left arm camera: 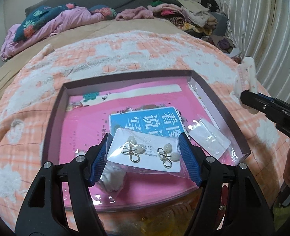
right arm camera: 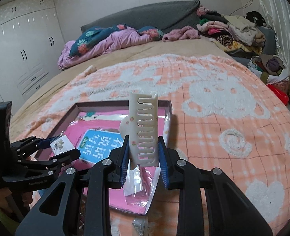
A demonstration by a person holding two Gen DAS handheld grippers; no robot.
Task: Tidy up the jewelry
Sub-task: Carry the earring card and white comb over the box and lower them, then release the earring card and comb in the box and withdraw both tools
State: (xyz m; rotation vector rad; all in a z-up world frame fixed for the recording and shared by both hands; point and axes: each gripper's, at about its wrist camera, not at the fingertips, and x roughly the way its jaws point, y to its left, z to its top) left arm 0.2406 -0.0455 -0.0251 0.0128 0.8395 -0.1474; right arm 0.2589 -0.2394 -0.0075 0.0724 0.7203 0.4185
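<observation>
Across most of both views we see the peach-and-white blanket (left arm camera: 145, 47) covering the bed. At frame centre lies the shallow box (left arm camera: 56, 106), its floor pink with a blue booklet (left arm camera: 145, 122) printed in white characters. Low in the left wrist view, our left gripper (left arm camera: 145, 153) clamps both edges of the bagged earring card (left arm camera: 145, 153), held over the box. In the right wrist view's lower middle, our right gripper (right arm camera: 144, 153) pinches the white hair claw clip (right arm camera: 145, 129) upright, above the box's right corner. A second clear packet (left arm camera: 209, 137) lies inside, right of the card.
</observation>
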